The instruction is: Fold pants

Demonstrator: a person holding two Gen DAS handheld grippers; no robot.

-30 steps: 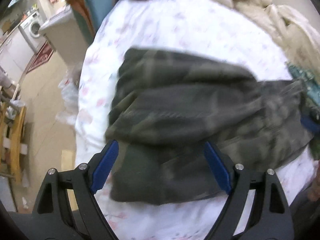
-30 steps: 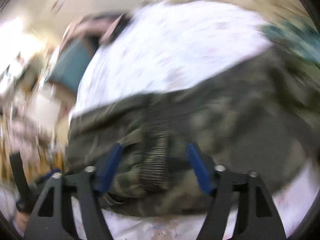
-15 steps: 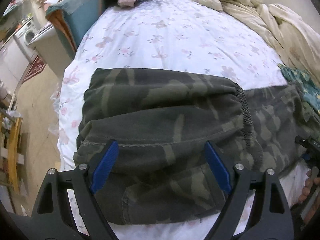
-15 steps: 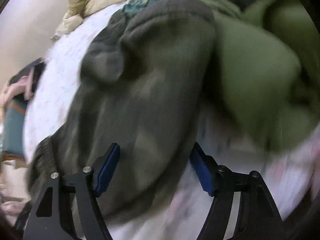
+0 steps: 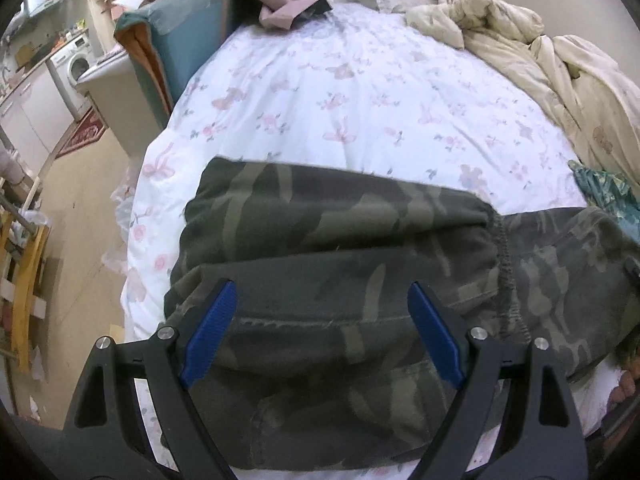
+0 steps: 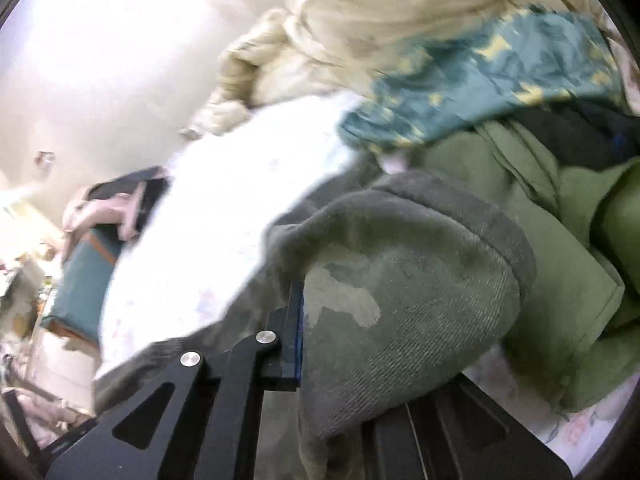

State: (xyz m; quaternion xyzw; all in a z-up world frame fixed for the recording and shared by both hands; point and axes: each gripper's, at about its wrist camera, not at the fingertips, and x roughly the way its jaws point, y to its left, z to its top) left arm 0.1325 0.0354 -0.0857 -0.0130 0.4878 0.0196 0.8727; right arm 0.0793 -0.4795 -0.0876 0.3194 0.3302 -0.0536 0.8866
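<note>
Camouflage pants [image 5: 340, 264] lie folded on the floral bed sheet [image 5: 360, 92], waist end to the right. My left gripper [image 5: 322, 332] is open and empty, its blue pads spread just above the near fold. In the right wrist view my right gripper [image 6: 304, 320] is shut on the right end of the pants [image 6: 400, 292]. The cloth bulges over the jaws and hides the right finger.
A cream duvet [image 5: 540, 52] is bunched at the far right of the bed. A teal patterned cloth [image 6: 480, 80] and an olive garment [image 6: 560, 240] lie by the pants' right end. A teal chair [image 5: 180, 44] and the floor [image 5: 80, 208] are left of the bed.
The right gripper swung to the pants' right end and closed on the cloth. The left gripper stayed open and drew back slightly over the near fold.
</note>
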